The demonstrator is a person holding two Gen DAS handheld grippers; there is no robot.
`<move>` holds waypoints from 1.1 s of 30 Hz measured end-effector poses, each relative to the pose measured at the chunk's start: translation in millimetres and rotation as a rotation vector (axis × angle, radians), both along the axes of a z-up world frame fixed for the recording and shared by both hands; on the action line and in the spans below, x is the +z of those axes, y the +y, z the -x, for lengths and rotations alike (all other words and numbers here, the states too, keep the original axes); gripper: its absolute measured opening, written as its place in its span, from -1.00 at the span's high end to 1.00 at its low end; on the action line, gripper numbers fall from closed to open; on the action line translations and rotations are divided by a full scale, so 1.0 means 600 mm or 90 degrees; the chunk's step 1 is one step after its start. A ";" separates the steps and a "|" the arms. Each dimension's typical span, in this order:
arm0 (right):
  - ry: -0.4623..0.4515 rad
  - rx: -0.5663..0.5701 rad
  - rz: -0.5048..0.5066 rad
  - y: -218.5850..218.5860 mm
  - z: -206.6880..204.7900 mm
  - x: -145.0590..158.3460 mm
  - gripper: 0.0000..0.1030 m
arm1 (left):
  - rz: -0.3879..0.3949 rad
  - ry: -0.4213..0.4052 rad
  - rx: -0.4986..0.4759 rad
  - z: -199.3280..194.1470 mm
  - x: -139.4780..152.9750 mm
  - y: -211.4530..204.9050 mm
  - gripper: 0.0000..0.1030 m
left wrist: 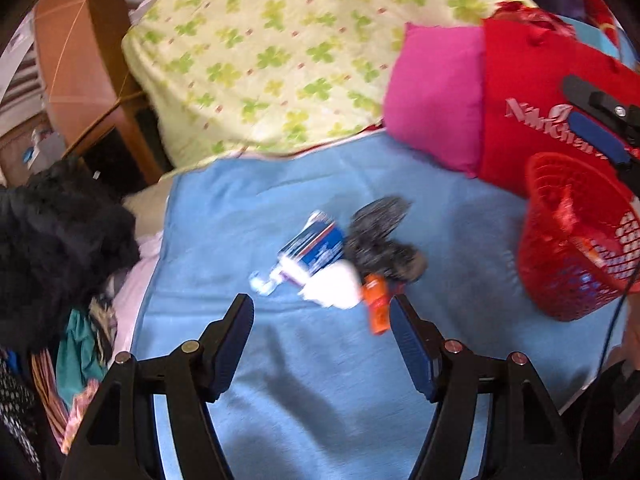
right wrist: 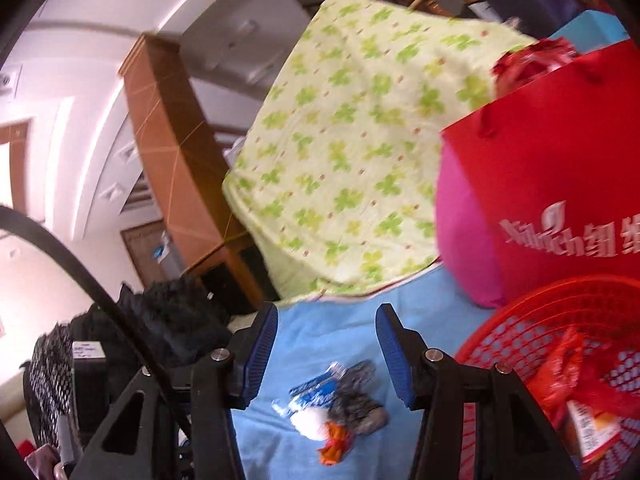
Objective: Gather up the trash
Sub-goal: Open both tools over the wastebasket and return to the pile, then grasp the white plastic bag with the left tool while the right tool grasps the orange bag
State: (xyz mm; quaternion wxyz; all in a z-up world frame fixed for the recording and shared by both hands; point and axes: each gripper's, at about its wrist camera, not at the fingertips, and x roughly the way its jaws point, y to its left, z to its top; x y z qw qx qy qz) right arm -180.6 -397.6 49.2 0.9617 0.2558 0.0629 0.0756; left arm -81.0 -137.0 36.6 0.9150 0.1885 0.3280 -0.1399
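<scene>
Crumpled wrappers (left wrist: 320,256) beside red basket (left wrist: 568,240)

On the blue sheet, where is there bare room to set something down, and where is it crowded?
Bare: the blue sheet between the open left gripper and the trash pile, and the strip from the pile up to the clover quilt. Crowded: the right side, with the red basket, pink pillow and red bag.

The red bag (right wrist: 552,168) carries white letters, blurred, maybe "Nilrich", followed by Chinese characters I cannot read.
</scene>
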 end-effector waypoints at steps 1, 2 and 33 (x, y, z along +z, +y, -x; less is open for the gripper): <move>0.011 0.011 0.007 0.012 -0.008 -0.004 -0.06 | 0.003 0.014 0.016 -0.010 -0.014 0.019 -0.38; 0.018 0.017 0.012 0.019 -0.013 -0.006 -0.06 | 0.004 0.025 0.028 -0.017 -0.025 0.034 -0.38; 0.502 0.115 0.020 0.163 -0.298 -0.277 0.50 | 0.184 0.148 0.088 -0.169 -0.149 0.136 -0.38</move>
